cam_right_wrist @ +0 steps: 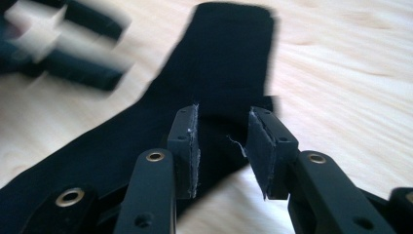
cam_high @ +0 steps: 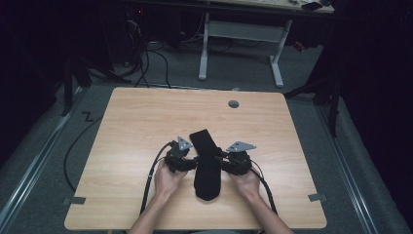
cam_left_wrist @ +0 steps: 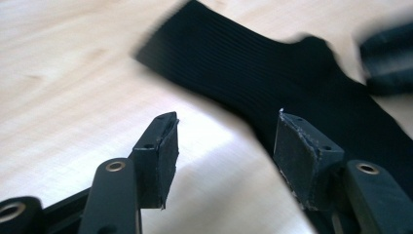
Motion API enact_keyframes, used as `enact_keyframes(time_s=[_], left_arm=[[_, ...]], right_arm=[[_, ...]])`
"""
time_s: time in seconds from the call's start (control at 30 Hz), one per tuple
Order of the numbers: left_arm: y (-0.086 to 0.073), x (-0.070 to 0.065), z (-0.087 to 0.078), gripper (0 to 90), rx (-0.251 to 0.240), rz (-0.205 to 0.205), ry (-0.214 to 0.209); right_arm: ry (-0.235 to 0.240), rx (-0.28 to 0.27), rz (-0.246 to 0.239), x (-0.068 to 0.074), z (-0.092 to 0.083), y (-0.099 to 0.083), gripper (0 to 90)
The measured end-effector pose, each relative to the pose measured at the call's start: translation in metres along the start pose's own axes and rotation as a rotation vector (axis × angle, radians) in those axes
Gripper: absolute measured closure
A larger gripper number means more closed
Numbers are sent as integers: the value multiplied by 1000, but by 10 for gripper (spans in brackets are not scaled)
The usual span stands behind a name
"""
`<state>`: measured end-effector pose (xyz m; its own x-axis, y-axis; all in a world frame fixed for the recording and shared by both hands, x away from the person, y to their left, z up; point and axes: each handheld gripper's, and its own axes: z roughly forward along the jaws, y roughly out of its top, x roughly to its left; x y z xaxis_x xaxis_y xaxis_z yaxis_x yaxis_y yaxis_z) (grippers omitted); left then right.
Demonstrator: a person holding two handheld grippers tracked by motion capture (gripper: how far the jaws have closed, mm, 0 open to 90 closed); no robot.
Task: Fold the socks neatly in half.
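Note:
A black ribbed sock [cam_high: 207,168] lies flat near the middle of the wooden table [cam_high: 136,126], cuff pointing away and toe toward the person. My left gripper [cam_high: 193,164] is at the sock's left edge and my right gripper [cam_high: 224,164] at its right edge. In the left gripper view the sock [cam_left_wrist: 272,73] stretches across the top right; the left gripper [cam_left_wrist: 226,122] is open wide, its right jaw over the sock's edge. In the right gripper view the right gripper [cam_right_wrist: 224,114] is open above the heel bend of the sock [cam_right_wrist: 219,58], with nothing pinched.
A round grey cable hole [cam_high: 234,104] sits near the table's far edge. Beyond the table stands a white-legged desk [cam_high: 241,44], with cables on the floor [cam_high: 146,63]. Each gripper's black cable [cam_high: 148,180] trails toward the table's near edge.

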<state>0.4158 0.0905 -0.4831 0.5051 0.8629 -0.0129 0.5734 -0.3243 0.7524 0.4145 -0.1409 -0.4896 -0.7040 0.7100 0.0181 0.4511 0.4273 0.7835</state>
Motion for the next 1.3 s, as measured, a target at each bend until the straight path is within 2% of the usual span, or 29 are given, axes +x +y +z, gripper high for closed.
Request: enact_keyframes(time_s=[0.03,0.13,0.17,0.23,0.27,0.33,0.4,0.47,0.53,0.63,0.67,0.73,0.77,0.87,0.97,1.07,1.13,1.23,1.3], left_arm=[[3,4,1,415,-6,-8,16],[11,9,6,413,-17,-32,42],[13,10,7,412,-27,-40,46],[18,11,12,406,-8,-42,47],[20,11,14,405,-3,-40,44],[21,13,16,423,-29,-57,37],[25,14,20,431,-6,-74,23],[30,12,26,426,8,-49,27],[36,12,29,427,10,-49,21],[44,13,34,429,-9,-74,3],[45,13,38,428,-5,-85,-13],[47,10,45,428,18,-66,-11],[48,10,48,428,26,-69,-15],[48,10,55,439,22,-100,-28],[44,9,63,462,66,-91,-25],[43,8,65,491,66,-80,-26],[43,7,65,509,69,-54,-15],[44,6,64,544,80,-45,-18],[46,6,63,648,103,-31,-51]], right_arm=[[8,11,-13,4,3,-1,635],[47,51,1,7,10,-6,626],[49,60,1,7,12,-8,625],[37,45,-20,8,9,-13,632],[35,45,-30,9,8,-14,632],[20,48,-62,13,5,-17,633],[11,48,-80,15,2,-19,639],[16,47,-79,17,-1,-22,652],[24,41,-96,18,-3,-25,661],[33,46,-97,18,-7,-28,664],[33,46,-100,18,-8,-28,664],[39,54,-106,18,-10,-29,664],[43,59,-107,18,-11,-30,663],[50,57,-103,17,-13,-32,663],[53,51,-92,16,-14,-33,662],[53,50,-85,17,-14,-33,662],[56,49,-82,16,-14,-33,662],[57,50,-82,16,-14,-33,662],[61,50,-76,15,-14,-33,663]])
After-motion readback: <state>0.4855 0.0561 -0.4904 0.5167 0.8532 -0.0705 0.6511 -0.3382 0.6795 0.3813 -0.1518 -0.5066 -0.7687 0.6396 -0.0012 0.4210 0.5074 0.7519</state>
